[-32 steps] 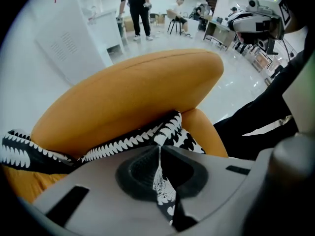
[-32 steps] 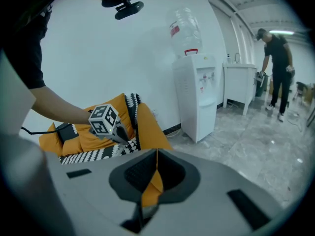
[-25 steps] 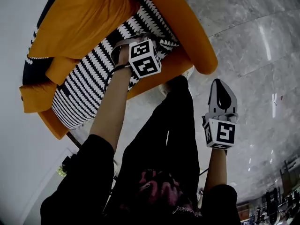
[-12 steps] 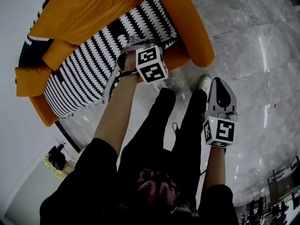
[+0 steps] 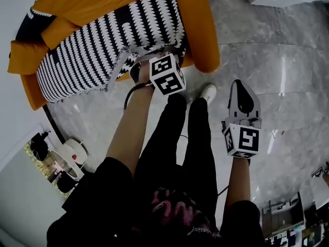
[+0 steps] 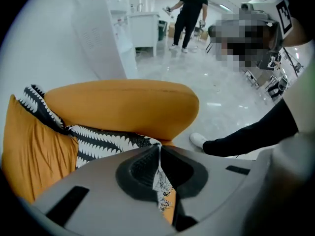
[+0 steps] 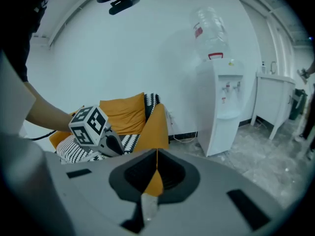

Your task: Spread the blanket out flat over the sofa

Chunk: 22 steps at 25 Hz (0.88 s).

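Orange upholstery covers the sofa [image 5: 201, 32], which stands against the wall at the top of the head view. The black-and-white patterned blanket [image 5: 97, 48] lies across the seat of the sofa, runs up the backrest as a narrow band and reaches down to the front edge of the seat, where its border is bunched and partly turned over. An orange cushion [image 5: 24, 55] lies at the far end of the seat, against the blanket. The left gripper [image 5: 153, 56] points steeply down at the front edge of the seat, near the armrest. In the left gripper view the left gripper [image 6: 158, 150] has its jaws closed on a thin fold of the blanket [image 6: 101, 142], and a strip of the patterned cloth runs down the line between them. The right gripper [image 5: 239, 86] is held over the grey marble floor [image 5: 277, 60], well apart from the sofa, beside the person's legs and white shoe [image 5: 208, 92]. In the right gripper view the right gripper [image 7: 157, 155] has its jaws together, with nothing between them; it faces the end of the sofa [image 7: 152, 124]. A white water dispenser [image 7: 224, 104] with a bottle [image 7: 209, 31] on top stands against the wall beside the sofa. A second person [image 6: 189, 11] stands far back in the left gripper view.
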Motion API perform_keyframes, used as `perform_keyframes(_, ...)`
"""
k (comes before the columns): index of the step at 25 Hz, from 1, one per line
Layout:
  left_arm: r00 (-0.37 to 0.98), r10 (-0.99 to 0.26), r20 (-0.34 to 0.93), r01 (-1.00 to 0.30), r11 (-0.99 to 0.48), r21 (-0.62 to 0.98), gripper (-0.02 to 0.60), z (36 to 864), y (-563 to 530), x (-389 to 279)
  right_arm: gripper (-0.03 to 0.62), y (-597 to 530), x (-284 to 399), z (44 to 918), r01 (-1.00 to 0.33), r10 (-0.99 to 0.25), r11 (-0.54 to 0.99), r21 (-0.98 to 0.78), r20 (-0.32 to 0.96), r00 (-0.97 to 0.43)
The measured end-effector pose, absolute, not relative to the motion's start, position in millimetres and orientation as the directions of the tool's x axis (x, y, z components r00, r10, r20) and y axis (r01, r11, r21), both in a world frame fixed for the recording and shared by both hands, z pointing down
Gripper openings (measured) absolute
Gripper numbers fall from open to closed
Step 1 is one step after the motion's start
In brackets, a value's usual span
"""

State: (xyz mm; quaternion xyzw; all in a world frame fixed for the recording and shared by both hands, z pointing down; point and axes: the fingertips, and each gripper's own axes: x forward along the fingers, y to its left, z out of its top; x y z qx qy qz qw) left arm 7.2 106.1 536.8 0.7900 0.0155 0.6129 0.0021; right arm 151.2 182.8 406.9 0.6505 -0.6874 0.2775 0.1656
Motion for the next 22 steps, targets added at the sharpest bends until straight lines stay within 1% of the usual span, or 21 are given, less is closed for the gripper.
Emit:
perform_keyframes(9,0.304,0.010,0.953,-0.132,-0.990,0.053,0.020,547,124,12,0.021,191,149,421,-0.989,-0.787,0.047,-0.138,0.605,-0.122)
perform_keyframes(15,0.326,-0.041,0.945,-0.251,-0.967,0.044,0.020,538,126,10,0.021,181,145,419,-0.985,-0.785,0.109,-0.137,0.596,-0.170)
perform_keyframes(22,0.324,-0.061,0.944,-0.393,-0.916,0.076,0.020,557,131,32,0.021,159,182,425,-0.971,-0.762,0.185,-0.149,0.602,-0.237)
